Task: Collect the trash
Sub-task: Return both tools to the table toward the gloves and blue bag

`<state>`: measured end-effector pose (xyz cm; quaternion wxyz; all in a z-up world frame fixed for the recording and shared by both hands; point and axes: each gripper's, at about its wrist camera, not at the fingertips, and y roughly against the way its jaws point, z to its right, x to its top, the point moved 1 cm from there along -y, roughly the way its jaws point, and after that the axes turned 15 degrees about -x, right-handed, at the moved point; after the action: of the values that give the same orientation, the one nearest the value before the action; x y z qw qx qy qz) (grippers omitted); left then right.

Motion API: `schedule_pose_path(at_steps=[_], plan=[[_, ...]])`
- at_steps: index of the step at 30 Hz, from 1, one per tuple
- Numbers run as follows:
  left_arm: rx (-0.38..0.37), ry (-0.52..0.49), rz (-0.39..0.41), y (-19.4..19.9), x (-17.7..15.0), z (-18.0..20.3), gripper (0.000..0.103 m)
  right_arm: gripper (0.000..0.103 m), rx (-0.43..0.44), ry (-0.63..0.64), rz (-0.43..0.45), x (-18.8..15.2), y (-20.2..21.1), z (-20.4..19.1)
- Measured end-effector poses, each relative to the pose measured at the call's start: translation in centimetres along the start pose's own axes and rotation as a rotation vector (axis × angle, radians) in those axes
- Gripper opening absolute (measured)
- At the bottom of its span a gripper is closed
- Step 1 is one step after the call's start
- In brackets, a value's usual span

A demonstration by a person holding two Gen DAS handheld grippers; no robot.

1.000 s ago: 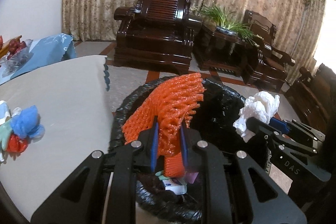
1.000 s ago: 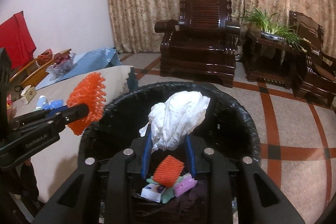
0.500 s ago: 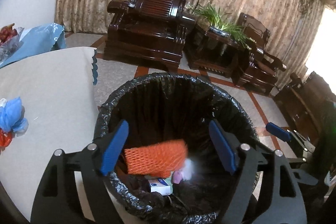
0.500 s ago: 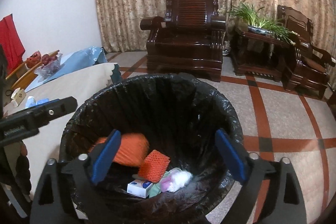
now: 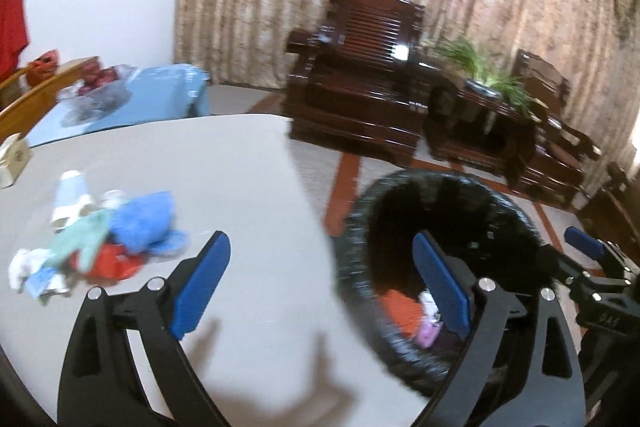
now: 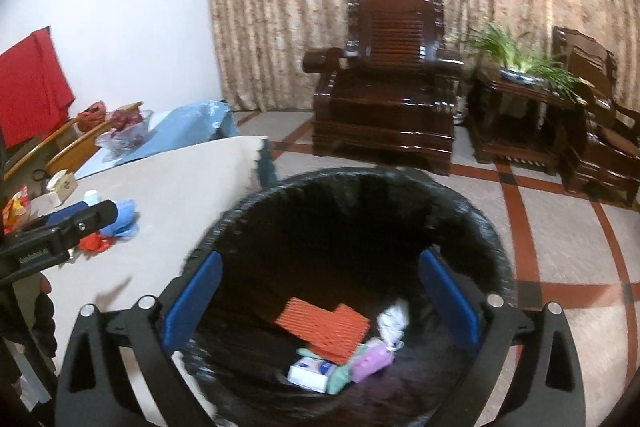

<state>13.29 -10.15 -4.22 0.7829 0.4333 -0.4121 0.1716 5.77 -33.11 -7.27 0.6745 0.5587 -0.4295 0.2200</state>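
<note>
Moved: we have dropped the orange net (image 6: 322, 331) and white tissue (image 6: 394, 319) into the bin (image 6: 240, 219); left view swung tableward.
Left gripper (image 5: 320, 287): jaws opening, empty.
Right gripper (image 6: 320, 307): spread wide, empty, above the bin.
Next trash pile (image 5: 100, 239): left-centre on table (image 5: 240, 163), nearest our left gripper.

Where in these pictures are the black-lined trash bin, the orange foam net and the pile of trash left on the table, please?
Trash bin (image 6: 490, 227): right wrist view, far right rim of the liner.
Orange foam net (image 6: 324, 327): right wrist view, middle of the ribbed sheet.
Pile of trash (image 5: 140, 223): left wrist view, blue crumpled piece.
</note>
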Motion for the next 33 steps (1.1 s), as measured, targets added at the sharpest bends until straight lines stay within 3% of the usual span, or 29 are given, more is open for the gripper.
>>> schedule_pose_path(at_steps=[10,17,33], plan=[[0.191,0.053,0.06,6.3,0.1,-8.4,0.09,0.097,0.132,0.08,0.031,1.4,-0.5,-8.9],[0.288,0.118,0.083,8.5,-0.2,-14.0,0.09,0.097,0.207,0.125,0.029,2.1,-2.1,-15.5],[0.385,0.204,0.092,8.6,-1.1,-22.6,0.09,0.096,0.305,0.218,-0.056,1.4,-8.3,-28.6]])
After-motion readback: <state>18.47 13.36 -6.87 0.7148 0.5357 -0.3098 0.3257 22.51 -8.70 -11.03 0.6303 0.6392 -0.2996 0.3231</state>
